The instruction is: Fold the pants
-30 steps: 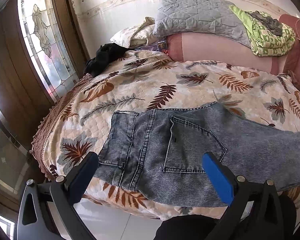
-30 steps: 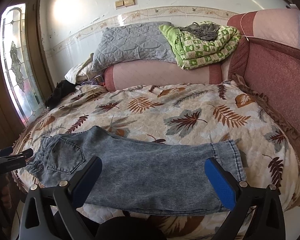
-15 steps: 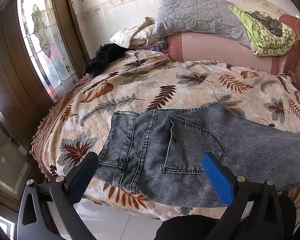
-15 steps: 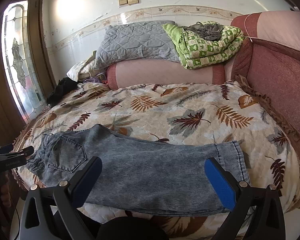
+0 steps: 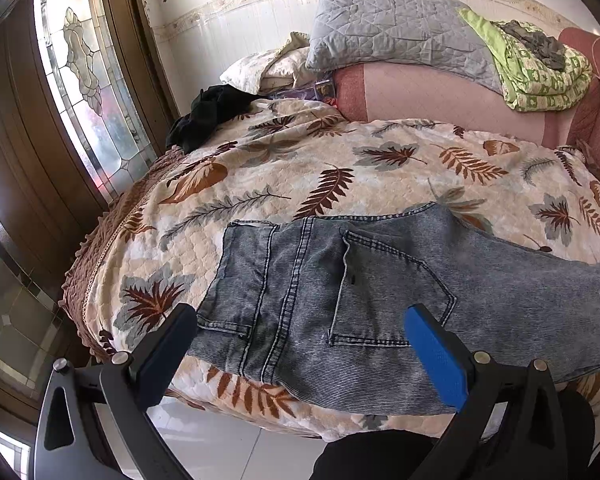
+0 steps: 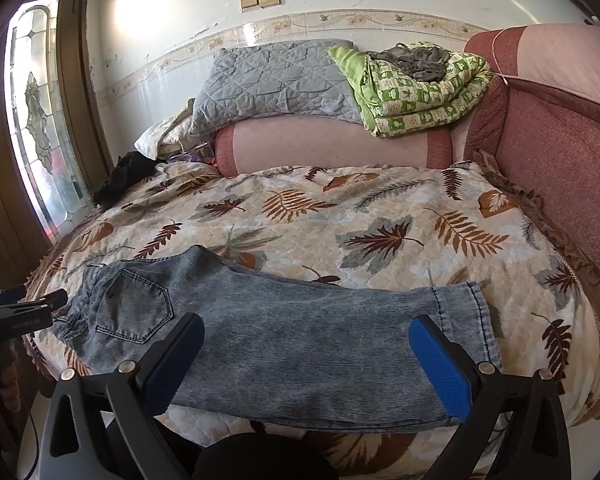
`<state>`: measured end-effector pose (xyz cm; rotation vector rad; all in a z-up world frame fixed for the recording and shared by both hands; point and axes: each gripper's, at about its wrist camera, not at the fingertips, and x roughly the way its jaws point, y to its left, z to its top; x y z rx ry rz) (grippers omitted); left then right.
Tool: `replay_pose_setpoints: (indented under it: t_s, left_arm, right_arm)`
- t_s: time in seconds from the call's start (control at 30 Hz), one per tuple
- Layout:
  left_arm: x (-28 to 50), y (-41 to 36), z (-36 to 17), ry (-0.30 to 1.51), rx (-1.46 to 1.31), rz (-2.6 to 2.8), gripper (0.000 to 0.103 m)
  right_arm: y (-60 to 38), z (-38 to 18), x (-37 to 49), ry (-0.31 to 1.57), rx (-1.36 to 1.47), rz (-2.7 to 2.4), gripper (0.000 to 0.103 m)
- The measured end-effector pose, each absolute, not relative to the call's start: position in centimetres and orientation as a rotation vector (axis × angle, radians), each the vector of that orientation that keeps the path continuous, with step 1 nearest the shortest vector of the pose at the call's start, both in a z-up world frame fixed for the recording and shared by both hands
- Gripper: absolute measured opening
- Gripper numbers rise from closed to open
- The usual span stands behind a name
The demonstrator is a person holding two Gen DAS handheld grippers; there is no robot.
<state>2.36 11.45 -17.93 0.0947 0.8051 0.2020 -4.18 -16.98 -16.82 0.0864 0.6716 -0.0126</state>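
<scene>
one pair of jeans lies flat along the near edge of the bed, waist left, hem right, unmoved since a second ago. both grippers hover just short of it, jaws apart: left gripper over the waist, right gripper over the leg, which now fills a little less of its view. no writing is legible. far bedspread lies bare.

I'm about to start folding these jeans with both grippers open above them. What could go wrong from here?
The jeans lie along the near edge of the bed, so a pull toward you may drag them onto the floor. The doubled denim is thick: the left gripper over the waistband or the right gripper near the hem might pinch only the top layer. A low grab might also catch the leaf-print bedspread.
</scene>
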Motion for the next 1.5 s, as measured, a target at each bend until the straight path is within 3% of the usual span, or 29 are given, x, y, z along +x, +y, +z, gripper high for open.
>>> replay_pose_setpoints:
  t_s: [0.23,0.3,0.37,0.43,0.53,0.63,0.67,0.87,1.07,1.2,1.27,1.33,1.5]
  left_arm:
    - [4.0,12.7,-21.3,0.854,0.155,0.263,0.103]
    - [5.2,13.3,-22.7,0.875,0.191,0.286,0.103]
    - [6.6,13.9,-23.9,0.902,0.221,0.311,0.103]
    - [7.9,14.8,-24.9,0.936,0.223,0.332,0.103]
    - [9.4,16.0,-25.9,0.974,0.219,0.360,0.103]
    - [10.4,15.9,-26.9,0.990,0.239,0.332,0.103]
    - [10.6,15.7,-27.3,0.999,0.257,0.329,0.103]
    - [10.8,15.3,-27.6,1.015,0.268,0.346,0.103]
    - [10.9,12.1,-24.9,0.998,0.391,0.370,0.103]
    - [10.0,6.5,-22.1,0.914,0.425,0.218,0.103]
    - [9.9,3.4,-21.6,0.907,0.428,0.133,0.103]
    - [9.9,0.3,-21.6,0.909,0.433,0.048,0.103]
    - [9.7,-7.5,-22.9,0.984,0.440,-0.151,0.103]
  right_arm:
    - [-20.6,-19.7,-3.5,0.703,0.179,-0.059,0.103]
    - [-22.0,-21.2,-3.0,0.744,0.229,-0.061,0.093]
    - [-23.4,-22.9,-2.4,0.789,0.274,-0.066,0.067]
    - [-24.7,-24.5,-1.8,0.827,0.299,-0.097,0.049]
    - [-26.5,-26.5,-1.4,0.872,0.326,-0.143,0.042]
    - [-27.8,-28.0,-1.5,0.911,0.367,-0.161,0.042]
    - [-28.2,-29.0,-1.5,0.945,0.361,-0.180,0.034]
    - [-29.8,-29.4,-3.7,0.928,0.373,-0.140,0.019]
    - [-31.9,-28.8,-5.8,0.917,0.495,-0.049,0.018]
    - [-34.5,-27.1,-8.6,0.853,0.544,-0.054,0.033]
    - [-36.3,-26.9,-9.9,0.830,0.593,-0.087,0.053]
    - [-37.5,-27.1,-10.7,0.817,0.643,-0.105,0.061]
    - [-39.5,-28.8,-11.1,0.772,0.850,-0.054,0.062]
